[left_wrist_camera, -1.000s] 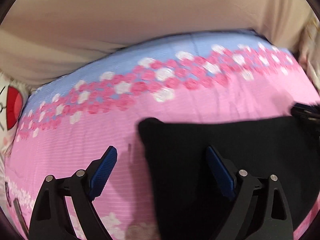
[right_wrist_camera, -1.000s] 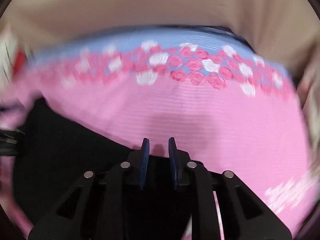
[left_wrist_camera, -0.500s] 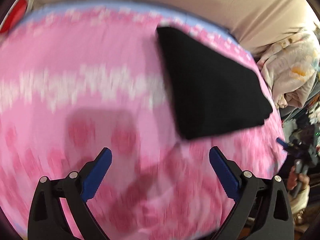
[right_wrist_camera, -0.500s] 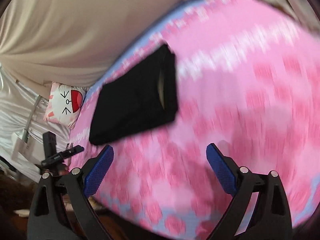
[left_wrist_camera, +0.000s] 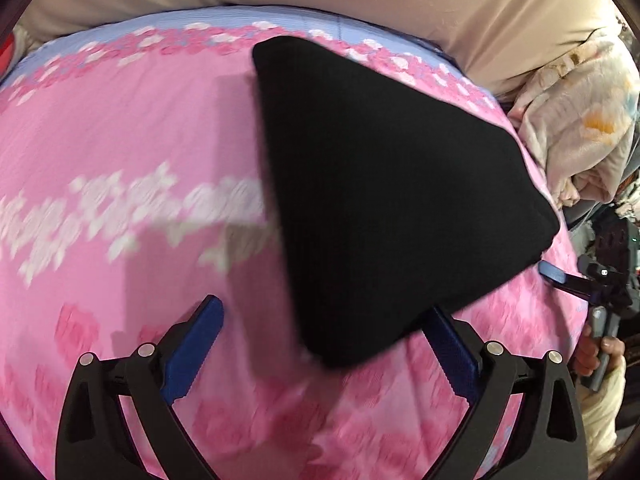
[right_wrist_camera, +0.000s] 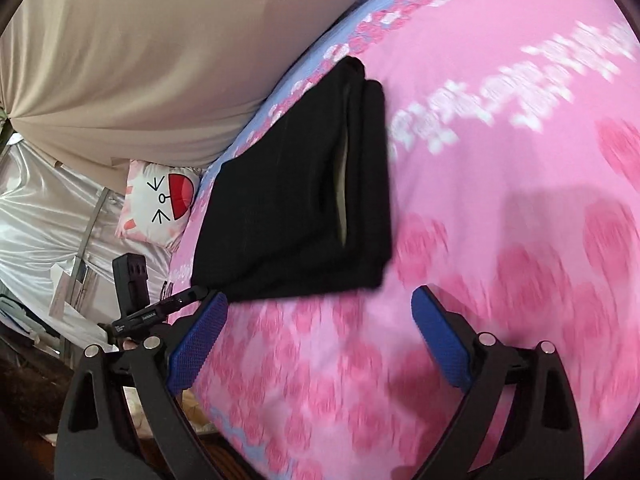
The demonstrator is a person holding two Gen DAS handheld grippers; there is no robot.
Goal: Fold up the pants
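Observation:
The black pants (left_wrist_camera: 380,184) lie folded into a compact stack on the pink flowered bed sheet (left_wrist_camera: 120,128). In the right wrist view the pants (right_wrist_camera: 296,200) show stacked layers with a pale lining at the fold. My left gripper (left_wrist_camera: 324,356) is open and empty, just short of the stack's near corner. My right gripper (right_wrist_camera: 320,340) is open and empty, close to the stack's near edge. The right gripper also shows at the right edge of the left wrist view (left_wrist_camera: 576,280).
A beige curtain (right_wrist_camera: 140,60) hangs behind the bed. A white cat-face pillow (right_wrist_camera: 160,200) lies at the bed's far end. A crumpled pale blanket (left_wrist_camera: 580,120) sits at the bed's right side. The bed edge drops off at the lower left (right_wrist_camera: 224,420).
Both grippers have pulled back from the pants. The right gripper, shut a second ago, opened. Since half a second ago both views have drawn nearer to the folded stack.

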